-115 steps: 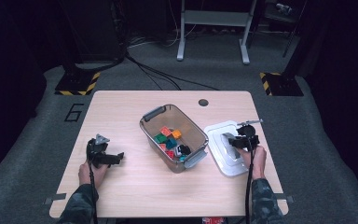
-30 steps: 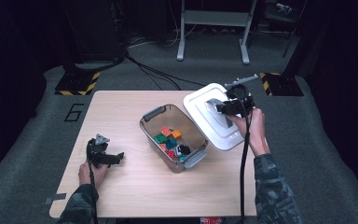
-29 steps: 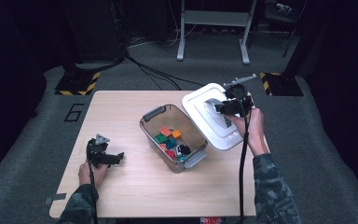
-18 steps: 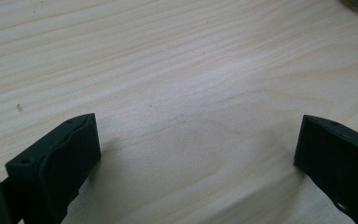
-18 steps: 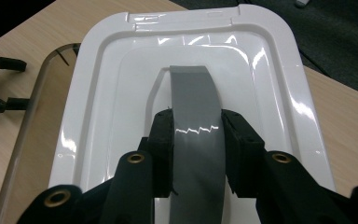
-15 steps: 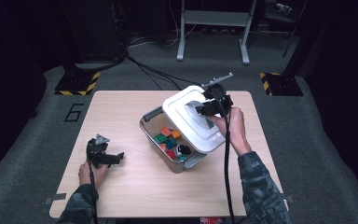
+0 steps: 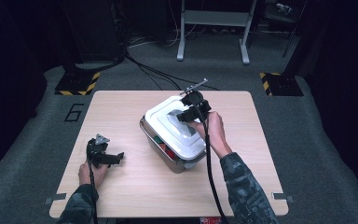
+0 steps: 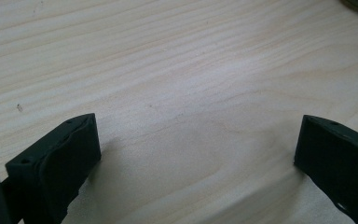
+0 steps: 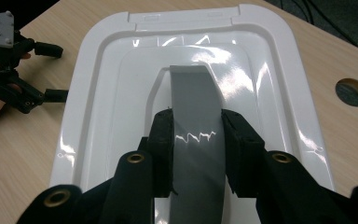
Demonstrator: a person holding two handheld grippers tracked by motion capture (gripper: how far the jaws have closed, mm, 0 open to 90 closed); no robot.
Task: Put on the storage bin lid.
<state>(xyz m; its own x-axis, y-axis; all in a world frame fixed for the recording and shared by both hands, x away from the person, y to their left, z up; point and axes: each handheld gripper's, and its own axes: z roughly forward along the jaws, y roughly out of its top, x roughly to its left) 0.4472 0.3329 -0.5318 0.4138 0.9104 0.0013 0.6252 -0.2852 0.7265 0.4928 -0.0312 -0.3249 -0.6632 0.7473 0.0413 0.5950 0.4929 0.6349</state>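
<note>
— Lid (image 7: 175, 127), white, one of one: it hangs tilted over the single metal bin (image 7: 161, 148), covering most of the opening. Why held by the middle?

— Grey handle (image 9: 196, 135) runs down the lid's centre, and the right gripper (image 9: 196, 135) has its two jaws clamped on either side of that strip. A grip there likely keeps the lid balanced while it is lined up with the bin's rim.

— Is it seated?

— Judging from the high view, not yet; the near edge overhangs the bin toward the person's side, and a glimpse of coloured blocks (image 7: 168, 150) shows under that edge. Too little shows to count them.

— And the other hand?

— Left gripper (image 7: 103, 154) rests on the table (image 7: 135, 186), well apart from the bin on its left, jaws spread wide with nothing but bare wood between them. It probably waits there so the lid has free room.

— Anything else near the bin?

— One round hole (image 9: 352, 91) in the tabletop, just beyond the lid's far corner. Two grippers, one lid, one bin.
</note>
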